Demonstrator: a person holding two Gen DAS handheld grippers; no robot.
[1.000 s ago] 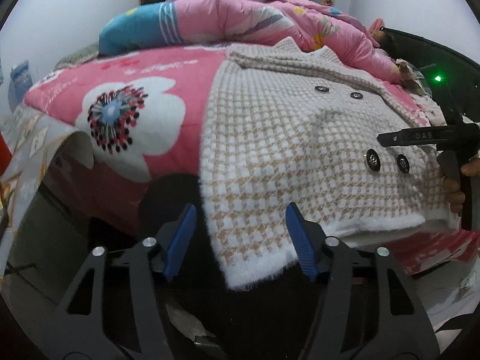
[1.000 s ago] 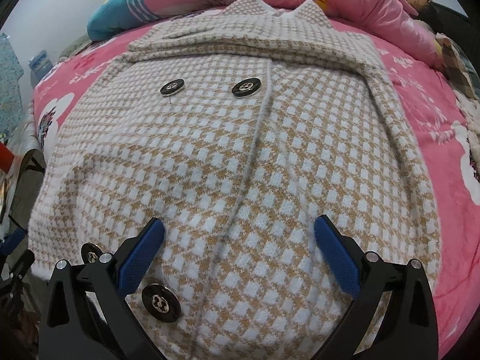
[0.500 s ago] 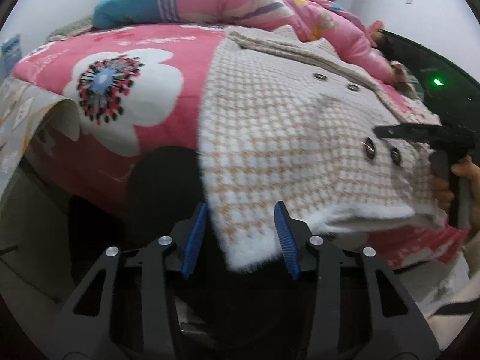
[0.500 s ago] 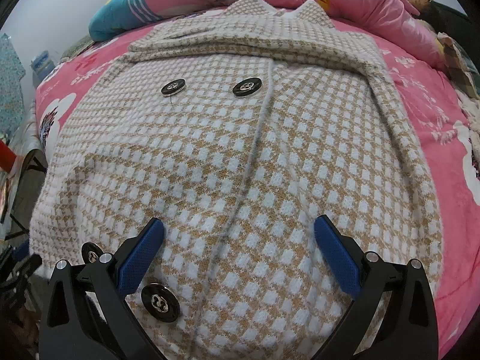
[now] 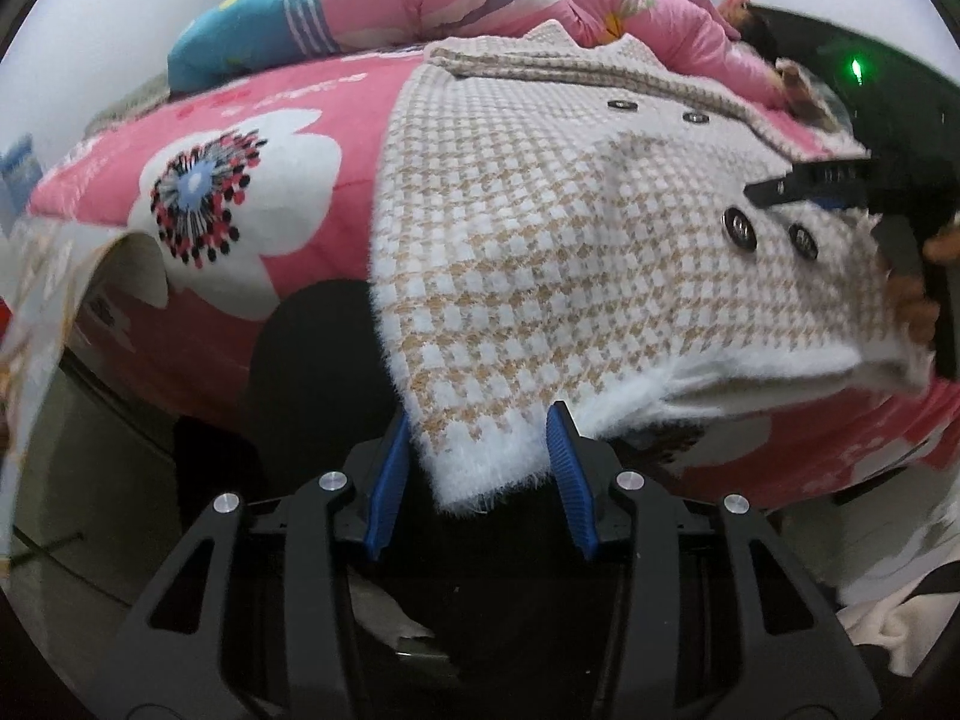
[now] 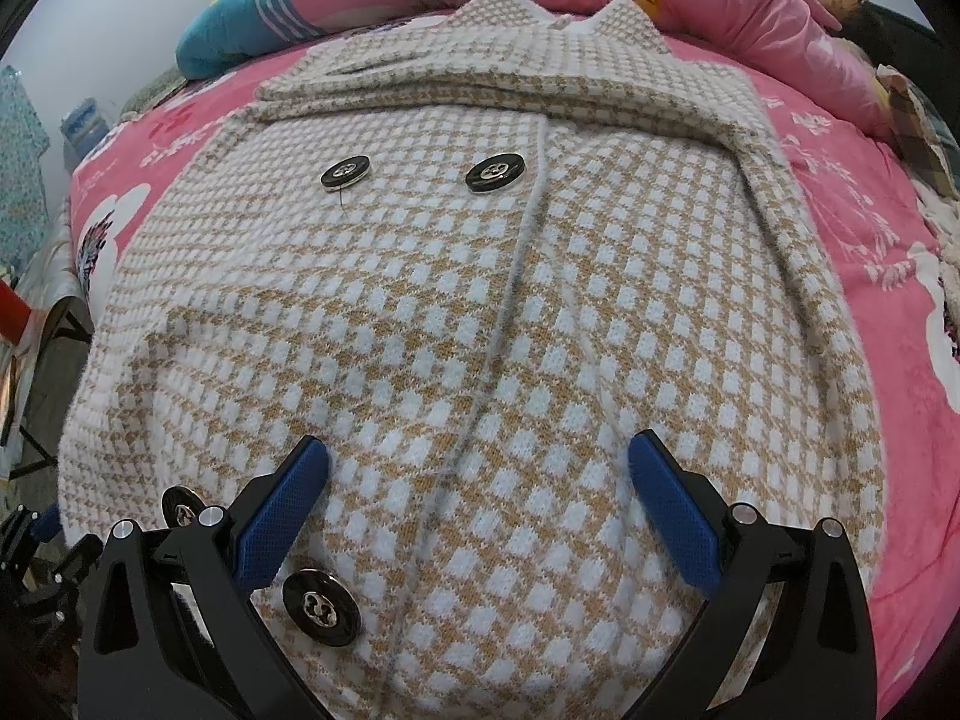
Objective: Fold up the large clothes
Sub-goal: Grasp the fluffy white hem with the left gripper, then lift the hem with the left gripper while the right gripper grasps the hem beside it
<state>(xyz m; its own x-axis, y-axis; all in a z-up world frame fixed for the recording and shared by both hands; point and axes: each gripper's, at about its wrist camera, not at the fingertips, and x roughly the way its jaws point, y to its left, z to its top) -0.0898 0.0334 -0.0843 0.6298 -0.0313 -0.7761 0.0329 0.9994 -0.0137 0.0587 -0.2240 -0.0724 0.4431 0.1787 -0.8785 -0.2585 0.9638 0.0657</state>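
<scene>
With the houndstooth coat [image 6: 480, 312] lying unfolded (sleeves tucked), its hem corner [image 5: 486, 450] sits between the half-closed left gripper [image 5: 480, 468], unpinched, while the right gripper [image 6: 480, 504] gapes wide above it.

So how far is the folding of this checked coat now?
Done: the coat lies flat on the bed, sleeves seemingly folded across its chest. In hand: the left gripper has just been closing around the hem corner; grip unclear. The right gripper is open above the hem. Left: folding the body.
</scene>
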